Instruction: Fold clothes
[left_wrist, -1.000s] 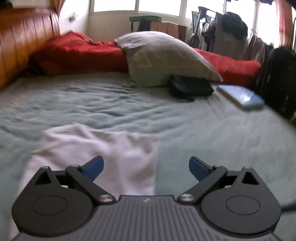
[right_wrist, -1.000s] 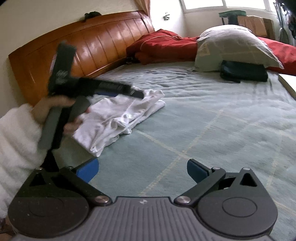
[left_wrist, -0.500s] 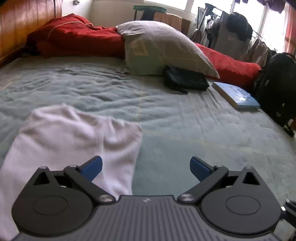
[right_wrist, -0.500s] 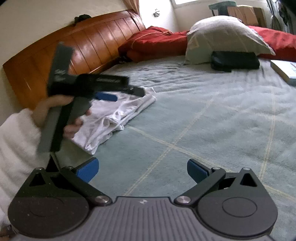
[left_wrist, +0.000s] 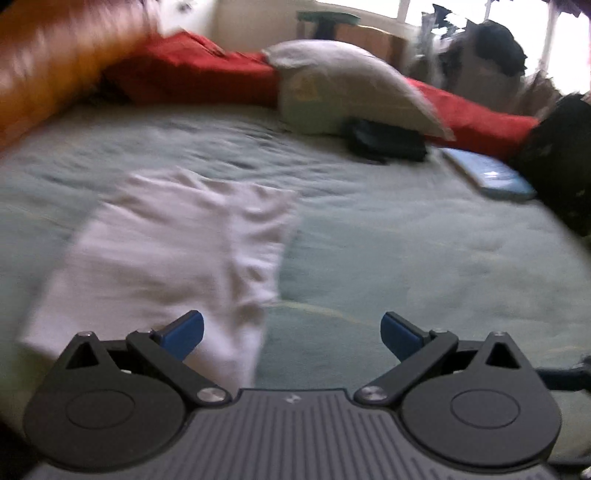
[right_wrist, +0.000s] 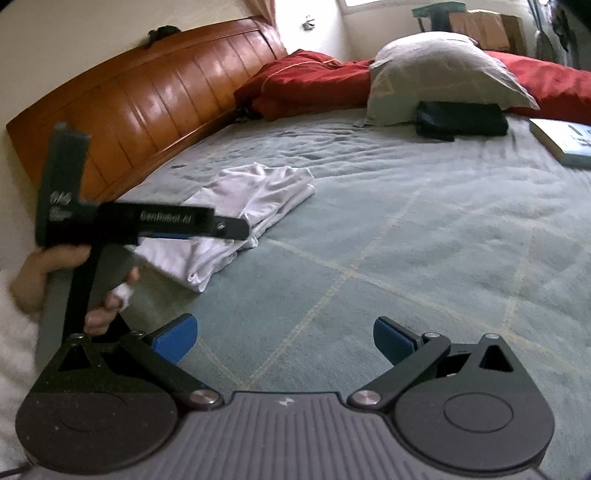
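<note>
Green bedspread (right_wrist: 424, 236) carries the white garment (left_wrist: 177, 251), just ahead-left of the wide, empty left hand-held gripper (left_wrist: 291, 334); right hand-held gripper (right_wrist: 284, 338) likewise wide. Soft, light, limp cloth: pinch a near corner.

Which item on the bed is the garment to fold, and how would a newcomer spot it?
Start at the wooden headboard and look down onto the green bedspread beside it. There lies the white garment, partly folded, just beyond the left gripper. It is the only white cloth; pillow, black pouch and book lie farther off.
</note>
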